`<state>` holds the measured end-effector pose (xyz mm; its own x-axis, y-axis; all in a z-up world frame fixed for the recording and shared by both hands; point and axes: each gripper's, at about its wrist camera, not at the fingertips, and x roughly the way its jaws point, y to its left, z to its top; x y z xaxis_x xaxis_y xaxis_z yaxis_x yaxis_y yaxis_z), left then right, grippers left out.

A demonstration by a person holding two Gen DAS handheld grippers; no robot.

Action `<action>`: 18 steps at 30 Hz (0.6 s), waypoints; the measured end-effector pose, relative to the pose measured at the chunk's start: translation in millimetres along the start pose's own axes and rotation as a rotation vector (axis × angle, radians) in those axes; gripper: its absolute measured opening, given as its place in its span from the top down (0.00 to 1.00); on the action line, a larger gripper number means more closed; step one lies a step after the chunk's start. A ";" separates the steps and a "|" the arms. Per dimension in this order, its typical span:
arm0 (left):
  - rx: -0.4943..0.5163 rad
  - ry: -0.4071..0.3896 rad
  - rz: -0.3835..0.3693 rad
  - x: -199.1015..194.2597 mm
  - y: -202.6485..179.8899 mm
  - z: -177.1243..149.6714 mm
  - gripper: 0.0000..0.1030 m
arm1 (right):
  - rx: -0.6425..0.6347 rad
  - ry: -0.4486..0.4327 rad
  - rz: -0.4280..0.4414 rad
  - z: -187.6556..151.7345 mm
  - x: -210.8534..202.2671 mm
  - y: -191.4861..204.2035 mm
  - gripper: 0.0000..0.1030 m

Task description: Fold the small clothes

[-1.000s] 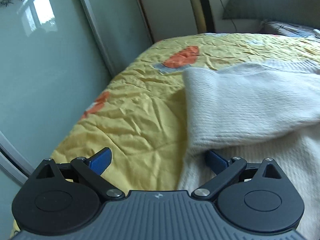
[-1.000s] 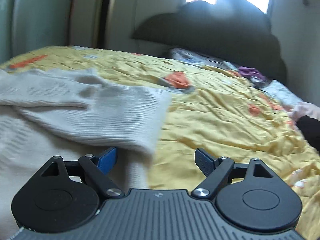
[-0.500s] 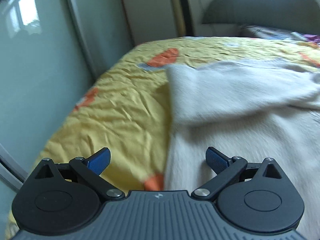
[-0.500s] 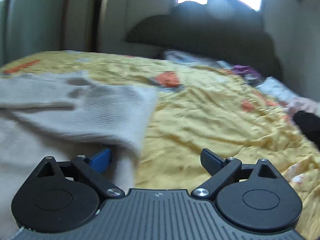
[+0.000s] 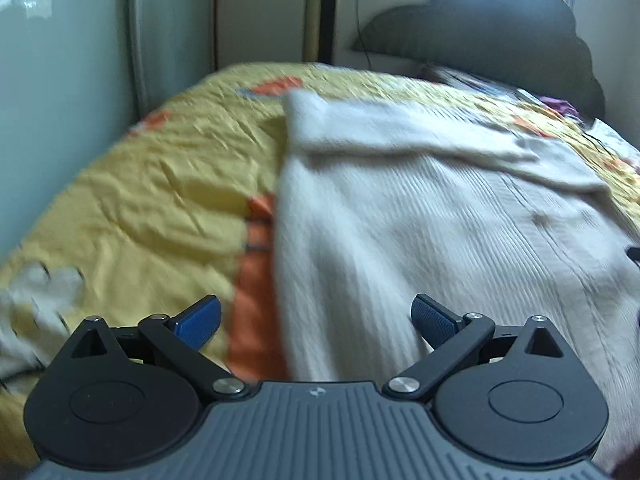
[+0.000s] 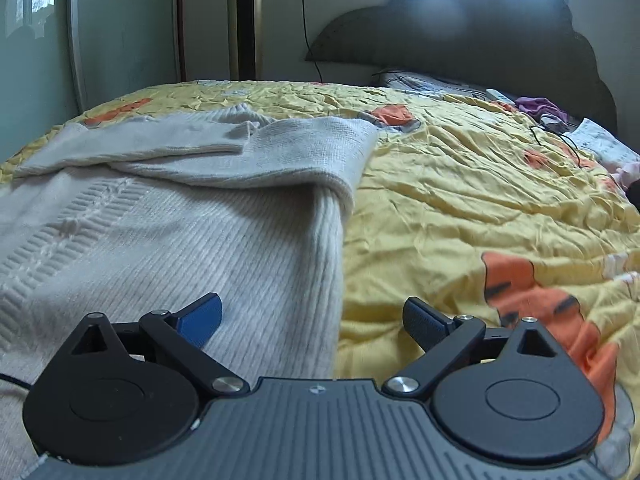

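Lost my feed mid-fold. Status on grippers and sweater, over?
Left gripper open, empty. Right gripper open, empty, jaws just widened. Sweater flat on the bedspread, sleeves folded in. Nothing in the way.

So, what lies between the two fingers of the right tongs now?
In the right wrist view, the right tongs are open, nothing gripped. Beneath the gap shows the white sweater's side edge and the yellow bedspread beside it.

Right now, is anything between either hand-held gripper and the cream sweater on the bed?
Nothing visible. The sweater lies directly under the open left hand-held gripper and open right hand-held gripper, on the yellow bedspread.
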<state>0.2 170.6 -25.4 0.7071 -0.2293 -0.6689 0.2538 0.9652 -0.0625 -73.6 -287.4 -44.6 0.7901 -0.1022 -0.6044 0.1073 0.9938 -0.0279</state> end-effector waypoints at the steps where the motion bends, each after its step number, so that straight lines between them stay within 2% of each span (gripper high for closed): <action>1: 0.026 -0.004 0.000 0.4 -6.1 -5.0 0.01 | 0.006 -0.011 -0.011 -3.9 -3.4 2.4 0.05; 4: 0.126 -0.055 0.050 -5.3 -24.7 -7.0 0.01 | 0.013 -0.053 -0.055 -13.3 -10.2 9.7 0.04; 7: 0.150 -0.021 -0.018 -2.1 -33.7 -5.1 0.01 | -0.044 -0.089 -0.129 -13.6 -14.4 20.9 0.02; 8: 0.169 -0.030 -0.014 -2.4 -38.2 -6.4 0.01 | -0.077 -0.102 -0.154 -14.3 -15.1 26.2 0.01; 11: 0.198 -0.058 0.030 -5.1 -43.2 -11.7 0.00 | -0.184 -0.134 -0.212 -17.0 -16.0 41.1 0.02; 15: 0.260 -0.129 0.144 -26.8 -32.4 -13.9 0.01 | -0.207 -0.139 -0.212 -11.9 -23.0 31.8 0.02; 18: 0.236 -0.134 0.147 -34.7 -14.6 -13.4 0.01 | -0.208 -0.150 -0.247 -11.1 -28.5 19.9 0.00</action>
<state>-36.9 166.2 -11.2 0.8242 -0.1193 -0.5536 0.2778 0.9370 0.2117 -100.7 -264.2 -36.7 0.8368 -0.3308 -0.4363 0.1935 0.9241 -0.3294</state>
